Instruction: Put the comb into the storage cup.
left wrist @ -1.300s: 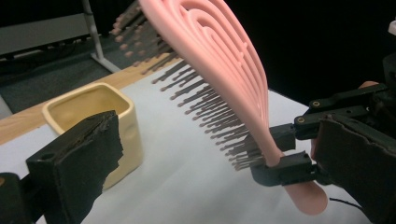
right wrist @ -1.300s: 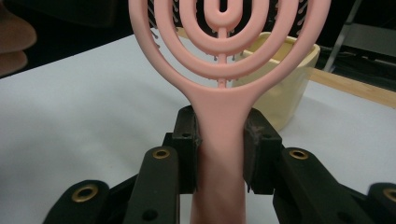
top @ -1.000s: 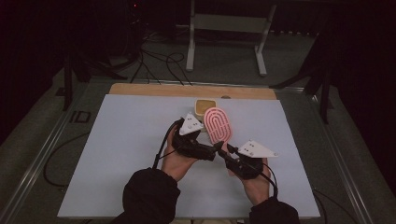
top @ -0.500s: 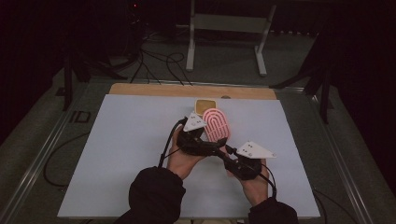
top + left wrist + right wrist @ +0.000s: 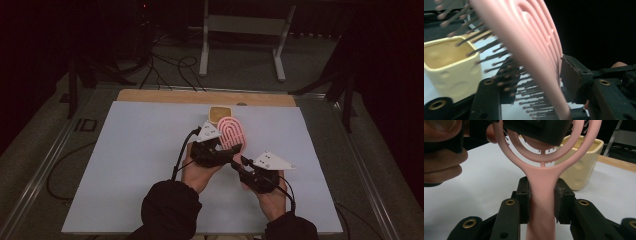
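A pink hairbrush (image 5: 232, 131) with dark bristles is held above the table by both grippers. My left gripper (image 5: 226, 150) is shut on the brush's oval head (image 5: 536, 47), one jaw among the bristles and the other against its smooth back. My right gripper (image 5: 238, 163) is shut on the brush's handle (image 5: 541, 192), with a jaw pressed on each side. A cream square cup (image 5: 220, 114) stands on the table just beyond the brush; it appears at the left of the left gripper view (image 5: 446, 67) and behind the head in the right gripper view (image 5: 584, 162).
The white table top (image 5: 135, 160) lies under the hands, with a wooden strip (image 5: 165, 96) along its far edge. A metal stand (image 5: 245, 30) and cables lie on the floor beyond. A hand (image 5: 441, 160) on the left gripper is at the left of the right gripper view.
Both hands and the brush have shifted only slightly; each gripper keeps its hold.
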`<state>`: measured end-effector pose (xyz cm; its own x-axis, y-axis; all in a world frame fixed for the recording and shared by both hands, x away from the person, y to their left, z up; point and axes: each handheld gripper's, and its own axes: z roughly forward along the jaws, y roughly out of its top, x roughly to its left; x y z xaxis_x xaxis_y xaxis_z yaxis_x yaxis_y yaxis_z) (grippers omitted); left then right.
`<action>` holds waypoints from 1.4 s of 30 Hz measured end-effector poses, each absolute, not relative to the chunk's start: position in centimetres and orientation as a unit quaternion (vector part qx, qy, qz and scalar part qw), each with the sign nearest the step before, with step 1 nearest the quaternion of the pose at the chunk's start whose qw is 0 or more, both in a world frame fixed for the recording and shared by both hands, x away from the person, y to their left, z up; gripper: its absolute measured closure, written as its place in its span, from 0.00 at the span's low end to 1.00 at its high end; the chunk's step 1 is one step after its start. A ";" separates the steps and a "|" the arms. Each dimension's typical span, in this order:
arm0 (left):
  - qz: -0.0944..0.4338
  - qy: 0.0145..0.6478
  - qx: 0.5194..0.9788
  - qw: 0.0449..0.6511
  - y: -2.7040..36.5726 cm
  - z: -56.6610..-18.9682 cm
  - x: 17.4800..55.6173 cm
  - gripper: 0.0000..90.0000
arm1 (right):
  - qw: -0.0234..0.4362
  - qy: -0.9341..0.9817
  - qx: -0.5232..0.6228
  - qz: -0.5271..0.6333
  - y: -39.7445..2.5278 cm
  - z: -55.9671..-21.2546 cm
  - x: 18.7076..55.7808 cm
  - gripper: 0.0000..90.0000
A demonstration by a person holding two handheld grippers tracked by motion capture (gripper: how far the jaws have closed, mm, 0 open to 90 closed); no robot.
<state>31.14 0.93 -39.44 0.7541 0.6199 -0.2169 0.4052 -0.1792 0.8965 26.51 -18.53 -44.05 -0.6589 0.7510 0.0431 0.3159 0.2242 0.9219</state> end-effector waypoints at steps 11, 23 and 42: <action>0.070 0.331 0.755 0.562 0.7 -39.5 31.0 0.68 | 0.210 0.753 0.358 0.510 -18.6 -44.2 26.6 0.78; 0.043 0.339 0.743 0.575 0.7 -39.7 31.2 0.71 | 0.213 0.752 0.359 0.510 -18.6 -44.3 26.6 0.77; 0.058 0.350 0.738 0.574 1.4 -39.3 31.4 0.72 | 0.187 0.755 0.356 0.518 -18.2 -44.4 27.0 0.15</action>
<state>31.42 1.41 -39.28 0.7485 0.5832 -0.3157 0.4494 -0.0961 0.8881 27.01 -18.18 -44.37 -0.6757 0.7321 0.0862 0.3436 0.2094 0.9155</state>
